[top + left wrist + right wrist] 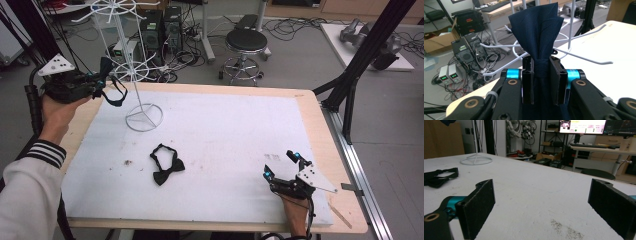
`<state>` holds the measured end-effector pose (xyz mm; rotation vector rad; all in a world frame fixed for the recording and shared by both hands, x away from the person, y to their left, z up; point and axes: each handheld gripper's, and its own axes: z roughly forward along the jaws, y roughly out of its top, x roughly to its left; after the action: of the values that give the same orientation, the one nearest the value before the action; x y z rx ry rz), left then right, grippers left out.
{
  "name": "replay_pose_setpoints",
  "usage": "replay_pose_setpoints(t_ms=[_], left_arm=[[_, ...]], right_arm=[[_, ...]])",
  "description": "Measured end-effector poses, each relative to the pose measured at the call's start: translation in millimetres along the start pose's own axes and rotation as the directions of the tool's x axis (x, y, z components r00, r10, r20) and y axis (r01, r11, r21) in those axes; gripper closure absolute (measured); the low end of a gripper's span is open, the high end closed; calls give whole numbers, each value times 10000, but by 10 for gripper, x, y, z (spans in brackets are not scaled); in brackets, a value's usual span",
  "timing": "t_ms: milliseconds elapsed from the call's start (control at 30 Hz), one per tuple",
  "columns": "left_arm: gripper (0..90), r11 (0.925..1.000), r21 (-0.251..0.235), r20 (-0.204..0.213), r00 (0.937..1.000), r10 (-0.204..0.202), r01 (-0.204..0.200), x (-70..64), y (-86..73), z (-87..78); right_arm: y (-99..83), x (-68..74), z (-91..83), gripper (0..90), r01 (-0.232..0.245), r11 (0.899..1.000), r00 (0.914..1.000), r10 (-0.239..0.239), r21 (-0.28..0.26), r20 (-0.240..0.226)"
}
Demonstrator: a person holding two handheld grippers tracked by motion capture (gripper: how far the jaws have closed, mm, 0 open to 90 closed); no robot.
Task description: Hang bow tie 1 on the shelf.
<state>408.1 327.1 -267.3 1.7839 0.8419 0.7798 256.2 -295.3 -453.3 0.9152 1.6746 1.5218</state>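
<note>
White table mat [225,130], hanging step underway: left gripper [541,75], jaws clamped on navy bow tie [536,32], sits beside wire rack [125,70], strap must loop a rack arm next; right gripper [282,167] wide open, empty, near mat's front edge.

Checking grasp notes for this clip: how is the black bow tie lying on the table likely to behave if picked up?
The black bow tie is probably floppy: its strap lies in a loose loop. The dark blue bow tie pinched in the left gripper bunches at the knot, so this one likely crumples too. It looks light and unlikely to roll.
</note>
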Motion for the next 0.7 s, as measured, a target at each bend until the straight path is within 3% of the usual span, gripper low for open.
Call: replay_pose_setpoints(t_ms=[267, 700], left_arm=[[749, 9996, 166, -40, 9998, 209, -208, -43, 23, 31], [743, 9996, 186, -85, 9998, 202, -201, -63, 33, 30]], right_arm=[[-1, -3, 3, 65, 21, 10000, 10000, -21, -43, -4], [-1, -1, 1, 65, 4, 10000, 10000, -4, -29, -11]])
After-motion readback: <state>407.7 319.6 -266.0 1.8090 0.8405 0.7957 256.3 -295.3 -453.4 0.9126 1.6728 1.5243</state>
